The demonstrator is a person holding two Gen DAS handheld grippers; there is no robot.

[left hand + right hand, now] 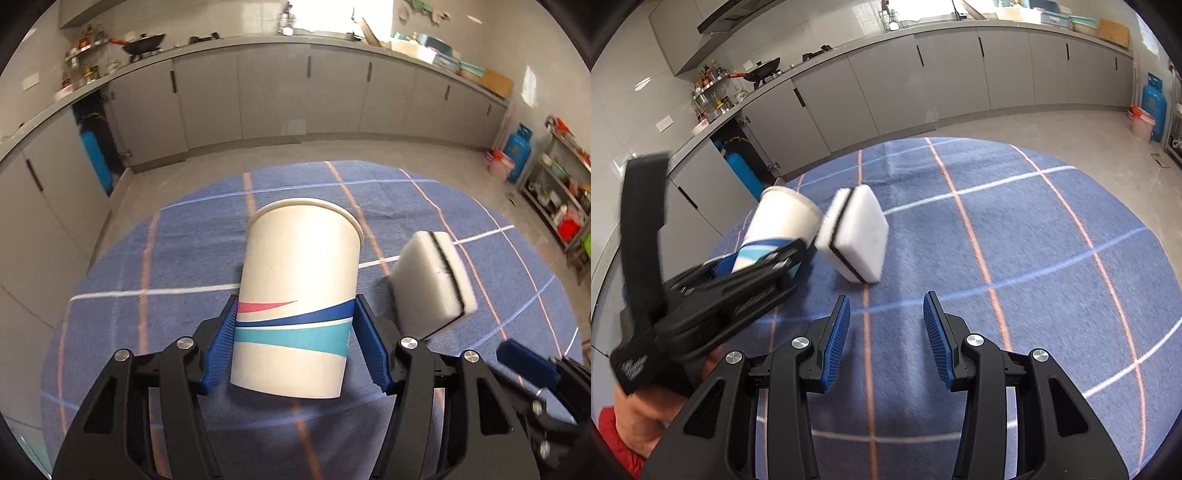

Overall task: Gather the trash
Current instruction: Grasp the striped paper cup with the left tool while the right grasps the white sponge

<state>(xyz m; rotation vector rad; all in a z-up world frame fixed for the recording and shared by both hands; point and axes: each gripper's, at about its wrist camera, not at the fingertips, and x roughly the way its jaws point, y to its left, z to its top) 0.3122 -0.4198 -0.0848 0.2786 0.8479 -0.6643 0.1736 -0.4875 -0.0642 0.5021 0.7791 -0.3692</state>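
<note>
While left gripper squeezes white striped paper cup, hard pinch may crush it; white sponge block close at 3 o'clock may get bumped. Right gripper half open, holds nothing.

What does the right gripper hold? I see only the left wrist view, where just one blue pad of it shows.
Observer: The right gripper holds nothing; its jaws stand open over the blue cloth.
Operator: How does the sponge lie from it?
Observer: The sponge sits ahead of the jaws, slightly left, not touching them.
Operator: Is the person visible?
Observer: Yes, a hand and a red sleeve, lower left corner.
</note>
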